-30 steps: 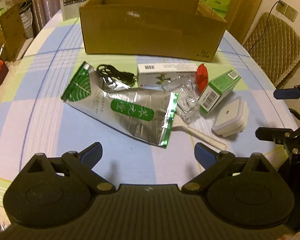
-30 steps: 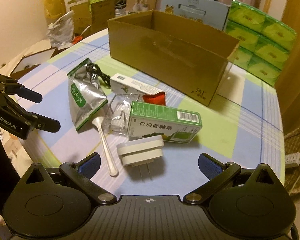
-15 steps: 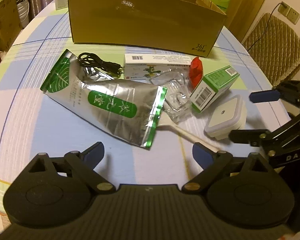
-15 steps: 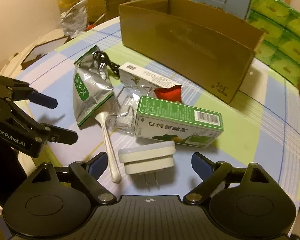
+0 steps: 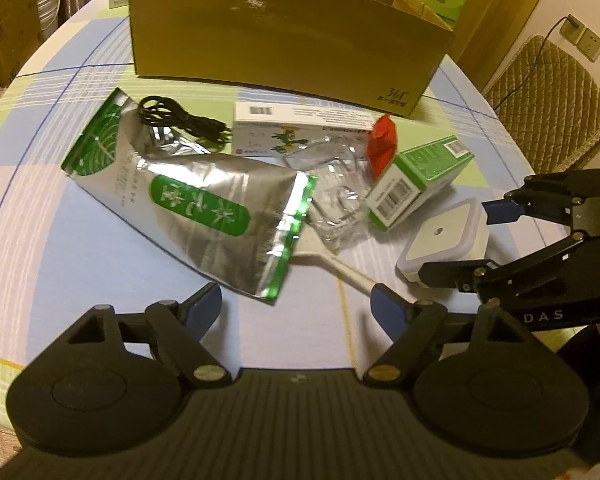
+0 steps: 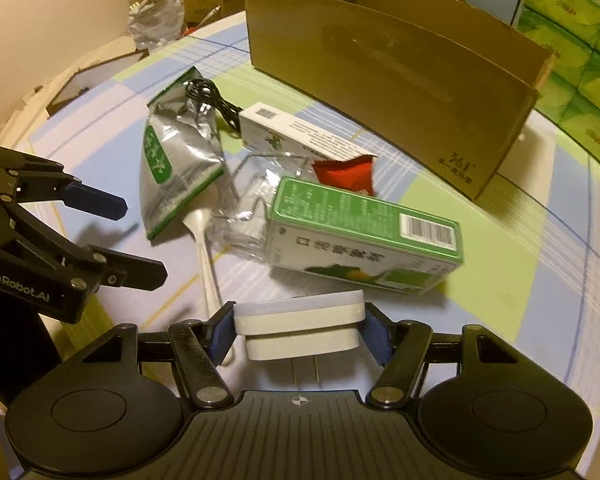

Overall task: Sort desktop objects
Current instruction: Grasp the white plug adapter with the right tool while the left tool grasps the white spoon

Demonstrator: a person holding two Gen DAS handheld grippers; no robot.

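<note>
A white plug-in night light (image 6: 300, 330) sits between the fingers of my right gripper (image 6: 300, 336), whose blue pads touch both its sides; in the left wrist view the night light (image 5: 444, 236) lies on the table with the right gripper (image 5: 472, 244) around it. My left gripper (image 5: 296, 308) is open and empty, just short of a silver-green foil bag (image 5: 204, 204). A green carton (image 6: 364, 236), white carton (image 6: 296, 132), clear plastic packaging (image 6: 244, 200), red packet (image 6: 344, 172), black cable (image 6: 212, 98) and white spoon (image 6: 206, 248) lie clustered. A cardboard box (image 6: 400, 76) stands open behind.
Green tissue packs (image 6: 580, 52) are stacked behind the box at the right. A quilted chair (image 5: 548, 104) stands off the table's right edge. Boxes and bags (image 6: 160, 20) clutter the far left. The round table (image 5: 40, 240) has a checked cloth.
My right gripper moved forward and closed its fingers around the night light. My left gripper moved forward and a little right toward the foil bag, still open.
</note>
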